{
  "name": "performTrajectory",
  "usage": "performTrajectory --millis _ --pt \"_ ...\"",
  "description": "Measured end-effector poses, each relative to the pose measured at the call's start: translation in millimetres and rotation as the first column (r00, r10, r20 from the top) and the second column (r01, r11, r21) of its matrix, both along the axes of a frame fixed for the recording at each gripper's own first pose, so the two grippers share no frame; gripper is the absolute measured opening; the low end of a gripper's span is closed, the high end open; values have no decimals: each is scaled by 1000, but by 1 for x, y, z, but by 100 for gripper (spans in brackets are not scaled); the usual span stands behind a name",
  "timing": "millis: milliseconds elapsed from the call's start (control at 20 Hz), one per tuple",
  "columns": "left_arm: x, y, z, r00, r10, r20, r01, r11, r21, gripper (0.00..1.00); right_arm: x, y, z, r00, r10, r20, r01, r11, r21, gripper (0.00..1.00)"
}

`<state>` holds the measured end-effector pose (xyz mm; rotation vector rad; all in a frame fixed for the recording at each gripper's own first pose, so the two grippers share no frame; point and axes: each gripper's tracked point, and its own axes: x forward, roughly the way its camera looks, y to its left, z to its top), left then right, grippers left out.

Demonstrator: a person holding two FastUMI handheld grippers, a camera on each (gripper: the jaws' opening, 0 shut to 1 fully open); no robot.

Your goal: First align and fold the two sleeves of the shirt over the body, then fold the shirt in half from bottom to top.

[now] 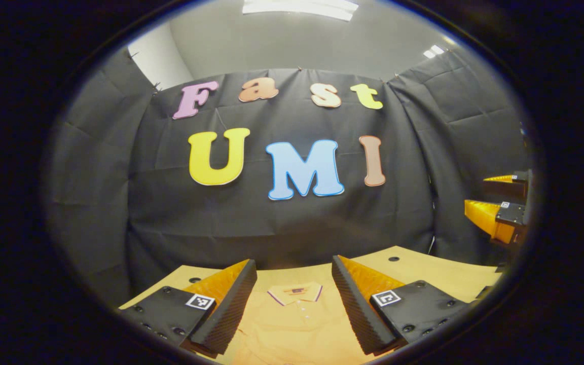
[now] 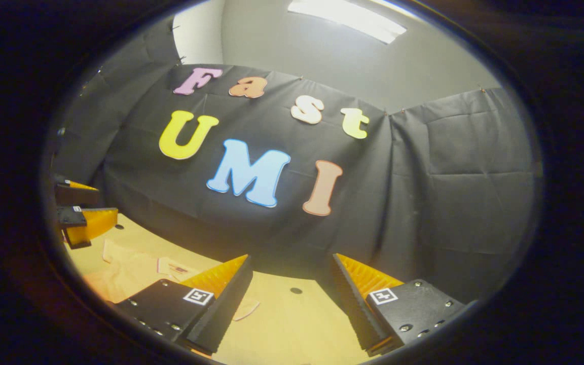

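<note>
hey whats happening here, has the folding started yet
Not yet, by the look of it. An orange polo shirt lies flat on the table, collar toward the booth's back wall. The left tool is held above the shirt's chest with its fingers apart and nothing between them. The right tool is off to the shirt's side over bare table, also open and empty. A sleeve tip shows near its fingers, apparently not yet folded over the body.
</note>
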<state>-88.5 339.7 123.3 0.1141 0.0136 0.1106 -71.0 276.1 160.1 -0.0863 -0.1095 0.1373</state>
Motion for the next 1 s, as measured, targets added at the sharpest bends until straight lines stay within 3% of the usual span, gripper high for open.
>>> performTrajectory --millis 350,500,600,1000 --pt "7 9 -1 1000 9 -13 -9 1000 -16 95 21 51 7 991 134 -13 -134 991 25 96" --pt "10 12 2 1000 18 -10 -18 1000 -21 99 39 65 2 984 171 -51 -168 984 55 95" --pt "11 15 5 1000 29 -11 -29 999 -27 95 60 71 -4 979 182 -89 -175 982 73 96" --pt "1 37 -3 992 121 -43 -122 992 -38 99 149 95 -52 954 186 -236 -174 982 73 96"
